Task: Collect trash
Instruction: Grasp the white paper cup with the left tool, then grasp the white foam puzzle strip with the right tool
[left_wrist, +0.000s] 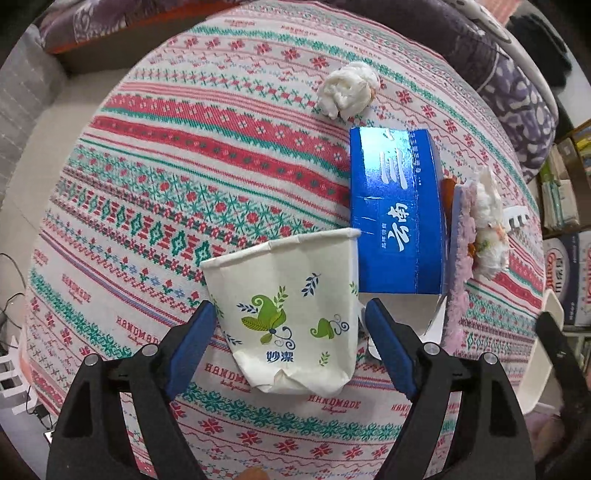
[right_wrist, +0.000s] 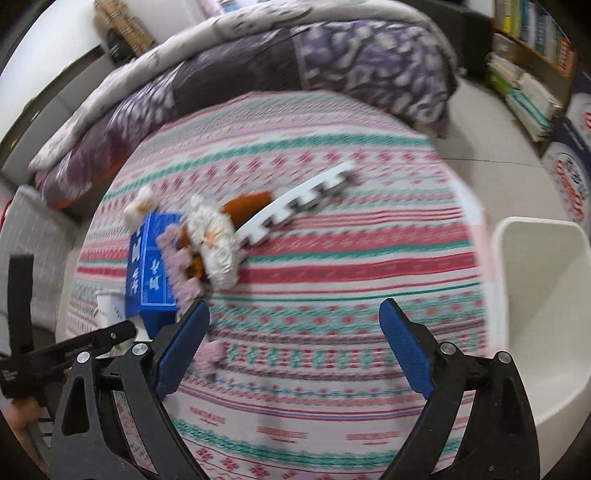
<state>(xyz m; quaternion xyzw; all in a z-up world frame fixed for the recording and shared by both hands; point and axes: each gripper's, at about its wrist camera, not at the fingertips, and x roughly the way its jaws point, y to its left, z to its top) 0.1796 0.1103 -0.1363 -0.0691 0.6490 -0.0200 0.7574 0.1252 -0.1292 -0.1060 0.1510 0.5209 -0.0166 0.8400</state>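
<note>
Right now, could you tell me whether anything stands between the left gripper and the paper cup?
Nothing visible does. The crushed paper cup already lies between the open left gripper's fingers; the blue box sits behind it, to the right.

Crushed paper cup (left_wrist: 291, 317) lies on patterned counter (left_wrist: 184, 155) between left gripper (left_wrist: 291, 321) fingers (left_wrist: 192, 347), which look spread, maybe just touching. Blue box (left_wrist: 397, 214) at 1 o'clock of cup. Tissue wad (left_wrist: 349, 90) at 12, pink foam strip (left_wrist: 460, 266) at 3.
</note>
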